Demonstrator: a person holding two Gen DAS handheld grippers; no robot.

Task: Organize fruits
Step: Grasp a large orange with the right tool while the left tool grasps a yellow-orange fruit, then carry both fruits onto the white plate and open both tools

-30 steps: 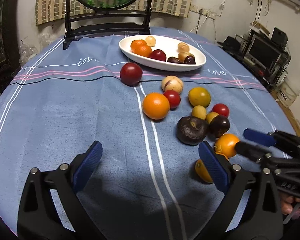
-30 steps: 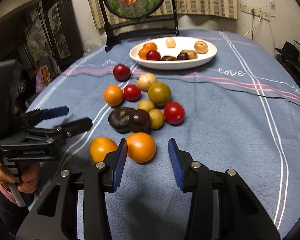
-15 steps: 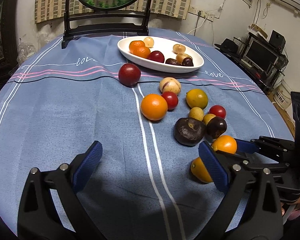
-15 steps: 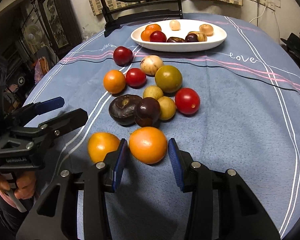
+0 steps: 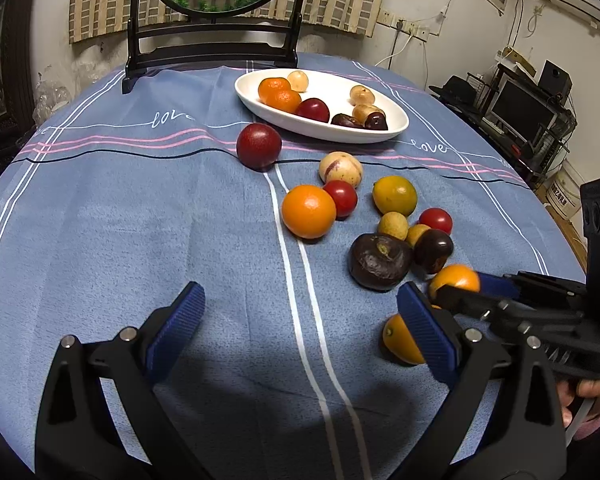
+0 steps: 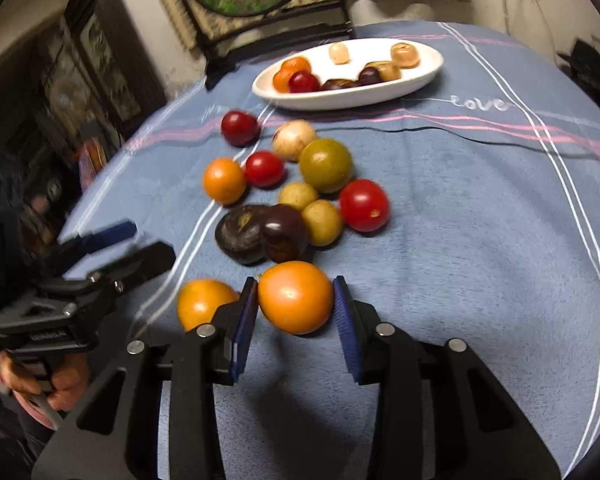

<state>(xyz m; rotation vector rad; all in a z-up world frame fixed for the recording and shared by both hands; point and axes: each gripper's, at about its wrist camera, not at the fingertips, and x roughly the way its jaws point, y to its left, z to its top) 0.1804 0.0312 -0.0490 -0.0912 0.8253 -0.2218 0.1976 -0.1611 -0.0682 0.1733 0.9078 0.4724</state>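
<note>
My left gripper point(image 5: 298, 326) hangs wide open over bare blue cloth point(image 5: 140, 220), nothing between its pads. At about two o'clock from it, my right gripper point(image 6: 296, 300) has just been closing and now pinches an orange point(image 6: 295, 297). A second orange point(image 6: 204, 302) lies just left of that one, and the white dish point(image 6: 340, 94) of fruit sits at twelve o'clock.

The blue tablecloth point(image 5: 140, 220) bears the white script word "love" in several places.
</note>
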